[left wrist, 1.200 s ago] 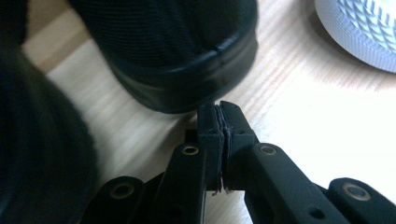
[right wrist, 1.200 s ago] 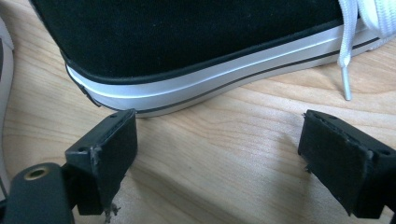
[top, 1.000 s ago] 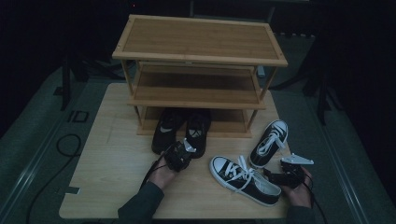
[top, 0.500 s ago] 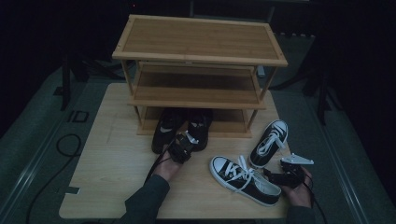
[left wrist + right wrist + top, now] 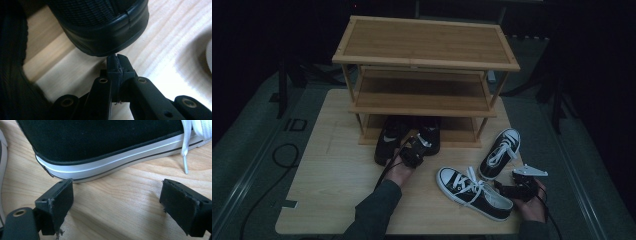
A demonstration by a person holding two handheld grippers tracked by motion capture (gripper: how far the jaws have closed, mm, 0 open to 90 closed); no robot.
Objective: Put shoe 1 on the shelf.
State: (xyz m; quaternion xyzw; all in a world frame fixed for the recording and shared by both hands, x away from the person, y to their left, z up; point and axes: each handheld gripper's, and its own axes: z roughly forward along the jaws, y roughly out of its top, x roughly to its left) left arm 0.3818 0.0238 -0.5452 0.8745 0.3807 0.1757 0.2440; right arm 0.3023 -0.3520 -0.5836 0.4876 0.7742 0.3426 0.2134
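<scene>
Lower right of the high view, my right gripper [image 5: 518, 186] waits with jaws wide apart behind the near sneaker [image 5: 473, 193], which lies unshelved beside its mate [image 5: 500, 152]. Higher up, at centre, my left gripper [image 5: 414, 151], jaws pressed together, has advanced to nudge the black shoes [image 5: 404, 137] under the rack [image 5: 424, 75].

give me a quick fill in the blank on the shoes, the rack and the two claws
1. The left claw has its jaws ____, tips against the heel of a black shoe.
2. The right claw has its jaws ____, just behind the black-and-white sneaker.
3. The wooden shoe rack has ____ shelves.
4. The pair of black shoes sits at the rack's ____ shelf.

Missing words: shut; open; three; bottom
</scene>
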